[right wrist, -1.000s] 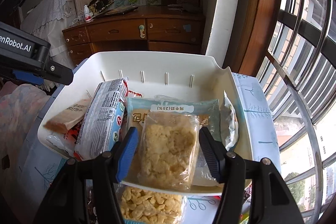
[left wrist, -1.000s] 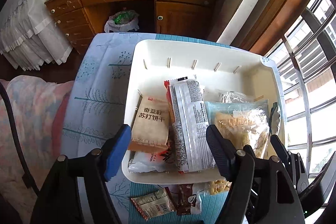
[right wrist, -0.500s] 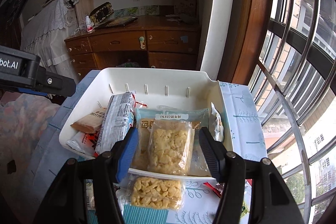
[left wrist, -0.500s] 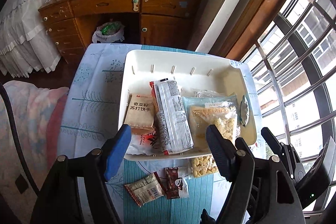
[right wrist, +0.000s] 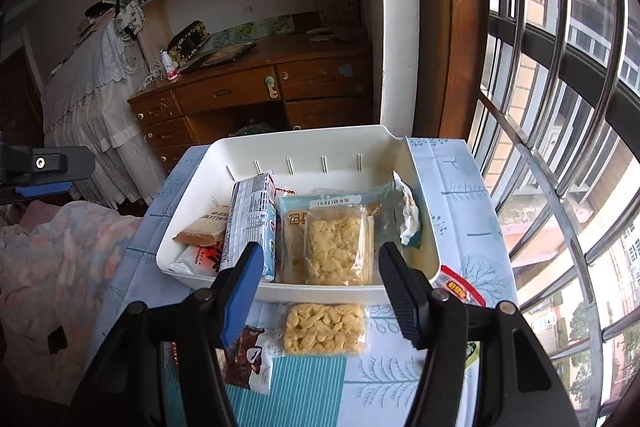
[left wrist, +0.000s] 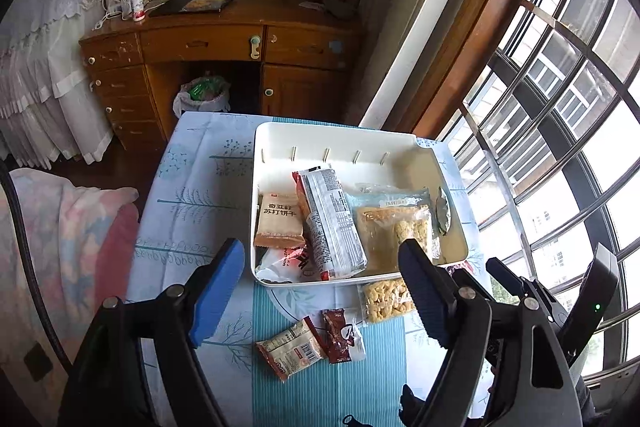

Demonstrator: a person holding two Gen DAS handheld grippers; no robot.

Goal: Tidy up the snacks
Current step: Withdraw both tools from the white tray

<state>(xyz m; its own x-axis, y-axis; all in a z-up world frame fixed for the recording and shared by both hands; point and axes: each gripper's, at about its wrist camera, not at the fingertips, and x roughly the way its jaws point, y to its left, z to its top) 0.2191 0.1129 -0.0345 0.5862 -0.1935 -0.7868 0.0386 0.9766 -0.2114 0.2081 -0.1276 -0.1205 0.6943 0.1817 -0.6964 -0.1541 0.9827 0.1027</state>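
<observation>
Snacks (left wrist: 334, 223) in white bin (left wrist: 340, 137); perhaps four packets (left wrist: 290, 347) loose outside.

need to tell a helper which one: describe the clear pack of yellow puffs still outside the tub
Start at the white plastic tub on the tree-print tablecloth. Against its near wall lies the clear pack of yellow puffs; the dark brown packet beside it is opaque.

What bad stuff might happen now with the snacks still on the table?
1. The long grey packet leans on other snacks in the white bin, so dropping more in may topple it.
2. The brown packet overlaps the tan packet; a grab might catch both.
3. The yellow puff bag lies right against the bin's front wall, leaving the fingers little room there.
</observation>
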